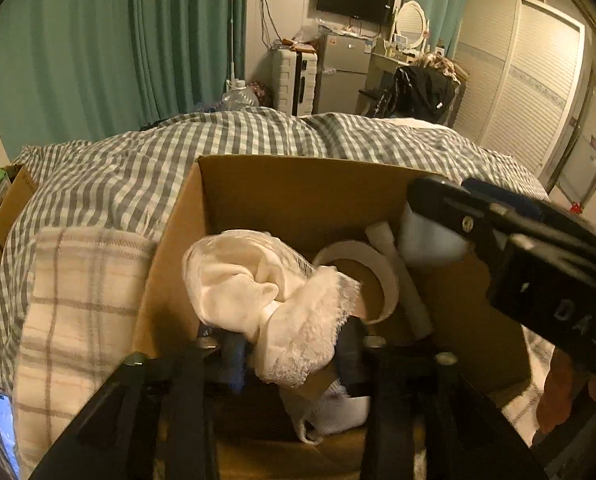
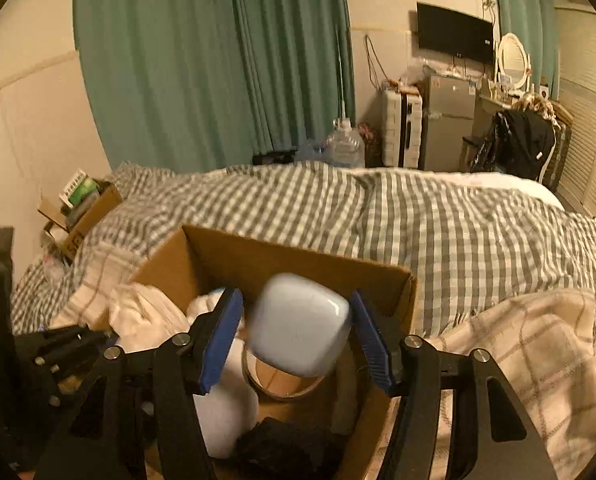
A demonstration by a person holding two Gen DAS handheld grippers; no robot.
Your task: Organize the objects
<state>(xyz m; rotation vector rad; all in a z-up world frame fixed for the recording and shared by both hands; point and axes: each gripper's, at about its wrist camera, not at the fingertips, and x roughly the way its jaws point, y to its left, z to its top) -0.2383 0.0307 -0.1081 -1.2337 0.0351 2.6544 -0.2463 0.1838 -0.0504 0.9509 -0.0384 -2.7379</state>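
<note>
The left gripper (image 1: 290, 344) is closed on a white cloth (image 1: 258, 280), which bunches up between its blue pads and hangs over the box (image 1: 298, 184); the cloth sits above the box's near side, lifted and not yet resting on the bottom. The right gripper (image 2: 298, 336) stands with its jaws spread wide, and a pale blue case (image 2: 301, 324) shows between the pads, blurred (it looks to be touching neither pad, so I judge it is being let go or has just slipped free, though the blur keeps me from being sure). From the left wrist view the same case (image 1: 429, 236) appears at the tip of the right gripper (image 1: 437, 208), over the box's far right corner.

Inside the box lie a tape roll (image 1: 361, 276), a white tube (image 1: 401, 276) leaning across it, and a face mask (image 1: 329, 412) near the front wall. The right wrist view also shows something dark (image 2: 282, 448) at the bottom; I cannot tell what it is.

The box rests on a checked duvet (image 2: 437, 232), with a plaid blanket (image 1: 78, 304) beside it and a phone (image 1: 4, 420) at its edge.

My judgement: the sorting is well under way, with several items already boxed. The case and the cloth remain to be settled, and perhaps the phone.
</note>
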